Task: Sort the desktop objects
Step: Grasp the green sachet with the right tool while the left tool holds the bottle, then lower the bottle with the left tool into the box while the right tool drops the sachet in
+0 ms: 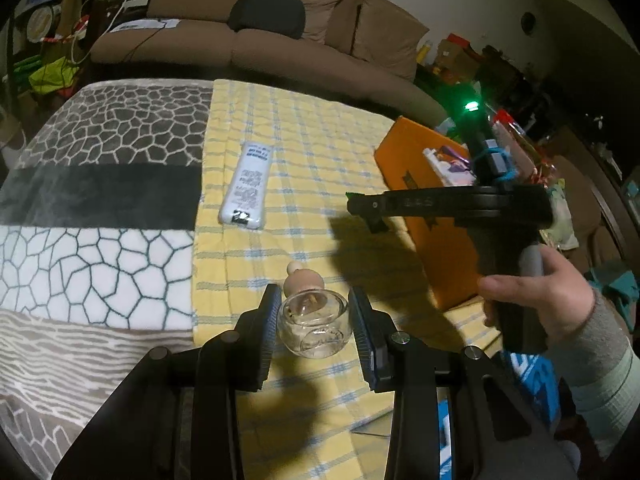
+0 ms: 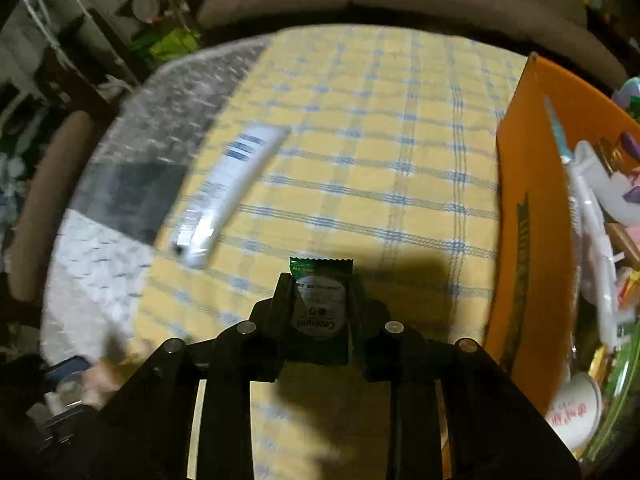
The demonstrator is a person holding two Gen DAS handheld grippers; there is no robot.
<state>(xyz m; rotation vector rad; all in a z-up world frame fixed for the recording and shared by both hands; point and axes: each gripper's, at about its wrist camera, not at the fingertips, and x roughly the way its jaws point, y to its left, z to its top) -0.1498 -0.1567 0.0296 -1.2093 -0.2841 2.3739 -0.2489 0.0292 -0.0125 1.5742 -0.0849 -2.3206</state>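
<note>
My left gripper point(image 1: 314, 300) is shut on a small clear glass bottle point(image 1: 314, 330) with a wooden stopper point(image 1: 300, 280), held just above the yellow checked cloth point(image 1: 304, 140). In the right wrist view my right gripper point(image 2: 320, 284) is shut on a green sachet point(image 2: 320, 312) with a silver label, whose crimped top edge pokes past the fingertips. From the left wrist view the right gripper point(image 1: 360, 206) shows side-on in a person's hand point(image 1: 540, 292), over the cloth beside the orange box point(image 1: 424, 208). A white tube point(image 1: 248, 184) point(image 2: 224, 192) lies on the cloth to the left.
The orange box point(image 2: 532, 200) holds several mixed items, with a glass bowl point(image 2: 616, 380) of packets past it. A grey and white patterned blanket point(image 1: 100, 200) covers the table's left part. A brown sofa point(image 1: 280, 32) stands behind the table.
</note>
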